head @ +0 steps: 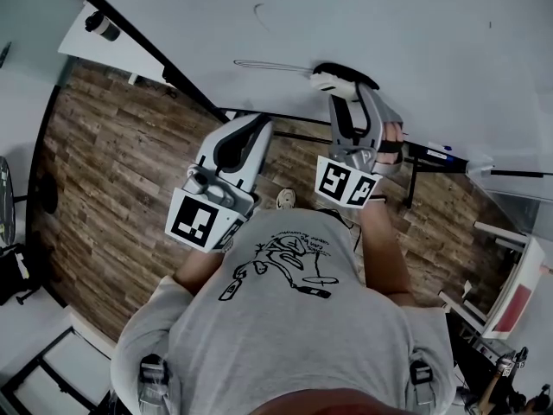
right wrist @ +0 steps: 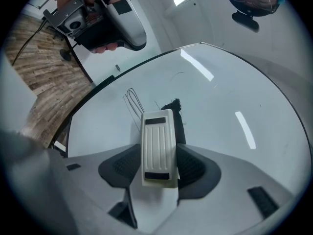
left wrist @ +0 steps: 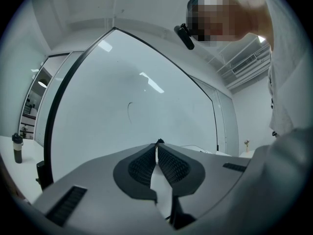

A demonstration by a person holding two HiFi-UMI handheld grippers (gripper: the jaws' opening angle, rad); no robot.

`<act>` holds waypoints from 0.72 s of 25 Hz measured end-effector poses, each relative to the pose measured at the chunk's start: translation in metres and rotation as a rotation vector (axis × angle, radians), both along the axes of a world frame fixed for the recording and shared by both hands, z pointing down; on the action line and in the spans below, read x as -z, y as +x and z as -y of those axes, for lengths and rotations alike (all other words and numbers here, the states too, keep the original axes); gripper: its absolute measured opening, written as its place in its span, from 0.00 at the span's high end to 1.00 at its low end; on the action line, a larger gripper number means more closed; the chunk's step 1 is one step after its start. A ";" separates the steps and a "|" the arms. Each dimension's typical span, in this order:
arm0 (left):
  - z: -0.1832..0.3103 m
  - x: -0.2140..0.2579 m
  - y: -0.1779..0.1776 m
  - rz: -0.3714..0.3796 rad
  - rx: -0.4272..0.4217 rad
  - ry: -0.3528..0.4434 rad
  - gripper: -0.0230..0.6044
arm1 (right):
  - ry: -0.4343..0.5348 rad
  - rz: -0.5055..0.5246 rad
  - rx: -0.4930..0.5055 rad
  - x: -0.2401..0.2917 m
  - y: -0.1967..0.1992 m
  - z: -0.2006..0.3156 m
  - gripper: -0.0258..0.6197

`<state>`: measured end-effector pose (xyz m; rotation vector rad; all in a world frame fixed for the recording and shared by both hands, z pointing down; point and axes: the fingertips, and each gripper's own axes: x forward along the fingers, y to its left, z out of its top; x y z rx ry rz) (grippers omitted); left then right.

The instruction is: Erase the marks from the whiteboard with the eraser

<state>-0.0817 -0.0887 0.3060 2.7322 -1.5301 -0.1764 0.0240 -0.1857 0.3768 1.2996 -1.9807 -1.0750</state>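
Looking steeply down past a grey T-shirt (head: 285, 318) at a large whiteboard (head: 415, 24), with wooden floor (head: 112, 162) to the left of it and below its dark-framed edge.

Clamped between the jaws of the right gripper (head: 339, 83): a white ribbed eraser (right wrist: 158, 148), pinched across its long sides and pointing away along the jaws. Dark felt face turned to the board and apparently touching it, close to the board's near edge. A hand (head: 393, 137) wrapped round that gripper's handle.

Just left of the eraser, a thin drawn loop (head: 268, 63), long and narrow, reaching leftward across the board. Farther up the board, well apart from the eraser, a small curved stroke (head: 259, 9).

Left gripper (head: 259, 126) closed on nothing, ribbed pads pressed together with barely a sliver between them. Held left of the right gripper, near the board's lower edge and apart from the eraser. Aimed at the board, the small curved stroke ahead of its tips.

At the far left, beyond the board's frame, a white table (head: 86, 46) carrying a dark bottle (head: 102, 26), upright in the left gripper view.
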 end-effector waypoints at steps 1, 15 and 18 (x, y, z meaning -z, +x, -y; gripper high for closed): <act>-0.001 0.000 0.000 -0.001 0.001 0.000 0.91 | -0.003 -0.003 0.003 -0.002 -0.001 0.000 0.60; -0.005 0.000 -0.004 -0.001 0.025 -0.003 0.91 | -0.021 -0.045 0.031 -0.024 -0.016 0.001 0.59; -0.006 0.001 -0.003 -0.001 0.025 0.000 0.91 | -0.029 -0.057 0.040 -0.028 -0.020 0.001 0.59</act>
